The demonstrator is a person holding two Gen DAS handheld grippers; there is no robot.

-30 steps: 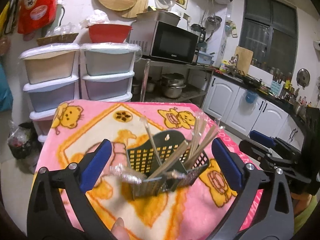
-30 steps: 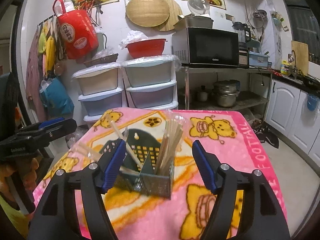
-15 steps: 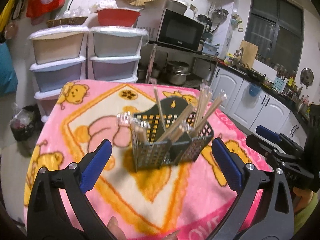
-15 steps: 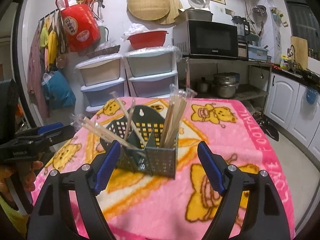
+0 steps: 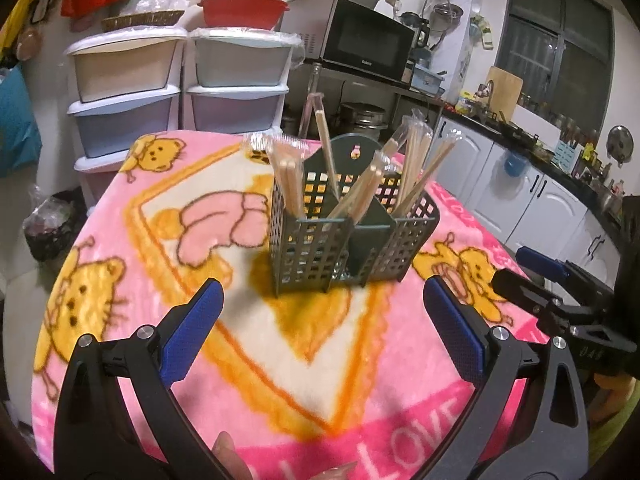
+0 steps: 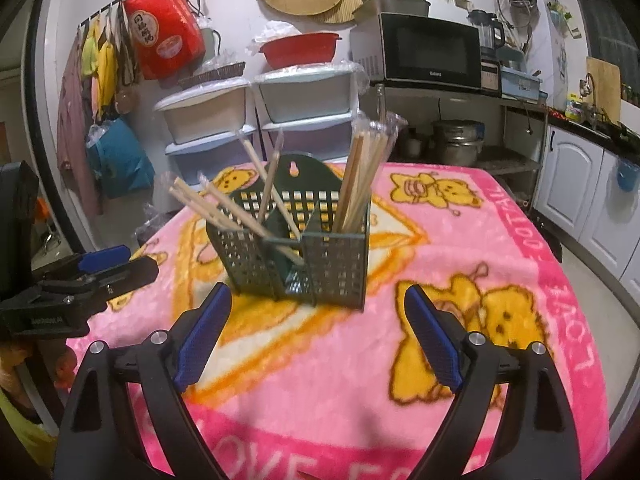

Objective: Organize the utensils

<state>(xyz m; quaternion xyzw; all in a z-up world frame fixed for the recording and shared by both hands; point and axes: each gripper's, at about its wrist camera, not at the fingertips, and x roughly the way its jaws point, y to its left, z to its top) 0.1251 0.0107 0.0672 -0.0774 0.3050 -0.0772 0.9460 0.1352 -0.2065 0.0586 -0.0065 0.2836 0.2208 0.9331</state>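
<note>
Left wrist view: one dark green perforated utensil caddy (image 5: 352,240) stands upright near the middle of a counter (image 5: 168,264) draped in a pink blanket printed with yellow bears. The caddy is split into compartments, and wrapped pairs of wooden chopsticks (image 5: 412,172) lean out of them: one bundle at the left, one stick rising near the tall back plate, one pair slanting across the middle, and several more fanned at the right. An exact count of the pairs cannot be made through the plastic sleeves. The left tongs (image 5: 324,312) sit spread wide on the near side of the caddy, nothing between their two blue pads (image 5: 192,332) and well short of touching it. A fingertip (image 5: 226,450) shows at the bottom edge. This view alone takes in the window and the white cabinets along the right wall, with the right tongs (image 5: 540,268) seen side-on at the right.

Right wrist view: the same caddy (image 6: 296,256) appears from the other side. The right tongs (image 6: 316,316) are also spread wide, their jaws having just been opening, empty, with the caddy just beyond them. Only this view shows the red bag (image 6: 160,36) hanging on the far wall and the left tongs (image 6: 100,268) entering from the left. Both views show one microwave (image 6: 428,52), one red basin (image 6: 300,50) and two stacks of plastic drawers (image 6: 256,108) beyond the counter.
</note>
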